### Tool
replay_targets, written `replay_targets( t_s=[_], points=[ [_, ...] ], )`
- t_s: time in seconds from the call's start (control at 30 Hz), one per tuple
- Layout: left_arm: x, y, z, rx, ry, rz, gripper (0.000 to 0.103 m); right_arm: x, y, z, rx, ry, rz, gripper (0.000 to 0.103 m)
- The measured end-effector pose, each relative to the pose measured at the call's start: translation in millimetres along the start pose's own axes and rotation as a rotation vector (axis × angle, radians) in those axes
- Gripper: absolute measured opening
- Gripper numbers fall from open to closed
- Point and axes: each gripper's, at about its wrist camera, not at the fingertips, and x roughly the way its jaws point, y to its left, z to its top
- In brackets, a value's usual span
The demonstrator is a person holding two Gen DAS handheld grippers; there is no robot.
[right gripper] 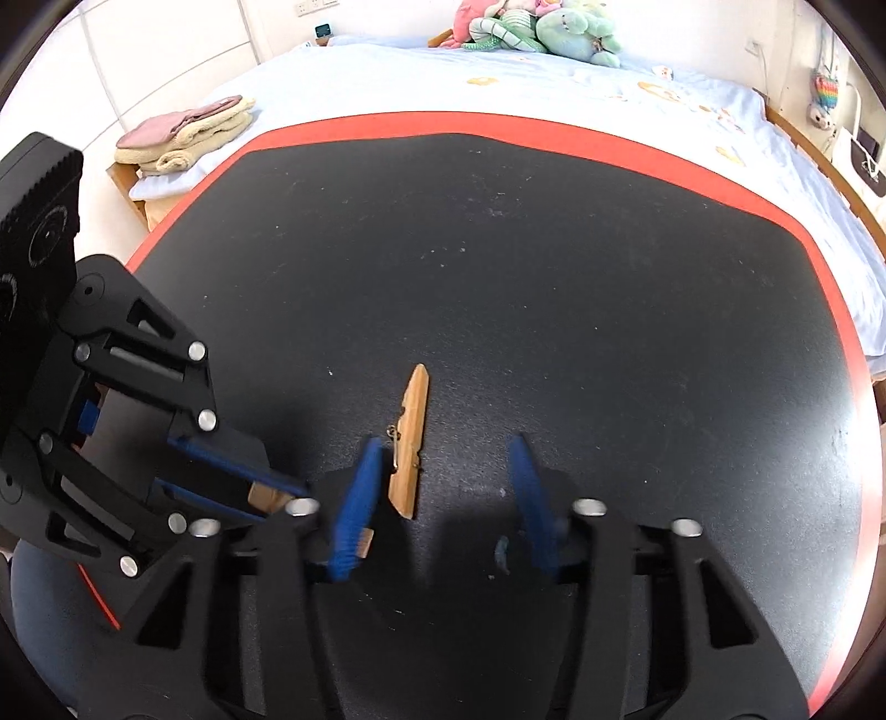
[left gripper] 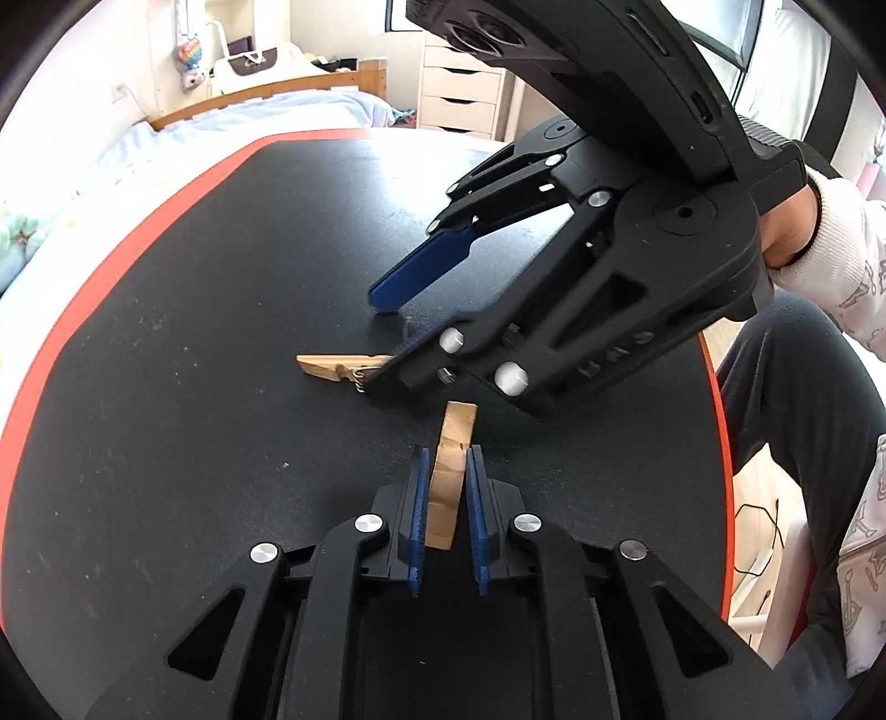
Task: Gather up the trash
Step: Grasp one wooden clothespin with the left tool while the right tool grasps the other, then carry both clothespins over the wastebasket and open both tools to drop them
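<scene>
My left gripper (left gripper: 447,459) is shut on a short piece of light wood (left gripper: 449,476), held upright above the black table (left gripper: 194,332); it also shows in the right wrist view (right gripper: 288,495) with the wood piece (right gripper: 266,497) between its pads. A wooden clothespin half (right gripper: 410,443) with a small metal spring lies flat on the table. My right gripper (right gripper: 448,465) is open, lowered to the table, its jaws on either side of the clothespin half's near end. In the left wrist view the right gripper (left gripper: 382,343) stands over that clothespin half (left gripper: 332,368).
The table has a red border (right gripper: 443,124). A bed with light blue bedding (right gripper: 554,77) lies beyond it, with plush toys (right gripper: 542,25) and folded towels (right gripper: 183,133). White drawers (left gripper: 459,83) stand further back. The person's leg (left gripper: 803,399) is at the table's right.
</scene>
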Motion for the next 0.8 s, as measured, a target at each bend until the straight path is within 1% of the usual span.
replay_targets(
  t_s=[0.03, 0.07, 0.1, 0.2, 0.33, 0.5, 0.63, 0.8],
  points=[
    [0.1, -0.6, 1.1, -0.011, 0.0, 0.007, 0.013, 0.0, 2.1, -0.4, -0.007, 0.0, 0.001, 0.03],
    [-0.3, -2.0, 0.9, -0.019, 0.001, 0.012, 0.012, 0.1, 4.0, -1.0, -0.014, 0.0, 0.005, 0.021],
    [-0.7, -3.7, 0.5, -0.024, 0.001, 0.017, 0.012, 1.2, 6.3, -0.8, -0.017, 0.0, 0.007, 0.015],
    [-1.4, -6.0, -0.9, -0.071, -0.005, 0.04, 0.012, 0.1, 6.4, -2.1, -0.012, -0.002, 0.005, 0.007],
    [-0.9, -9.7, -3.3, -0.133, -0.009, 0.072, 0.012, -10.0, 4.2, -6.9, 0.008, -0.018, 0.0, 0.007],
    [-9.2, -21.8, -3.1, -0.174, -0.026, 0.094, 0.012, -33.8, 3.6, -15.4, 0.044, -0.052, -0.011, 0.007],
    [-26.1, -43.9, 4.1, -0.201, -0.061, 0.105, 0.012, -62.4, 5.1, -36.0, 0.077, -0.081, -0.024, 0.007],
    [-50.7, -80.5, 12.1, -0.216, -0.11, 0.111, 0.012, -101.4, 10.9, -66.6, 0.108, -0.114, -0.039, 0.007]
  ],
)
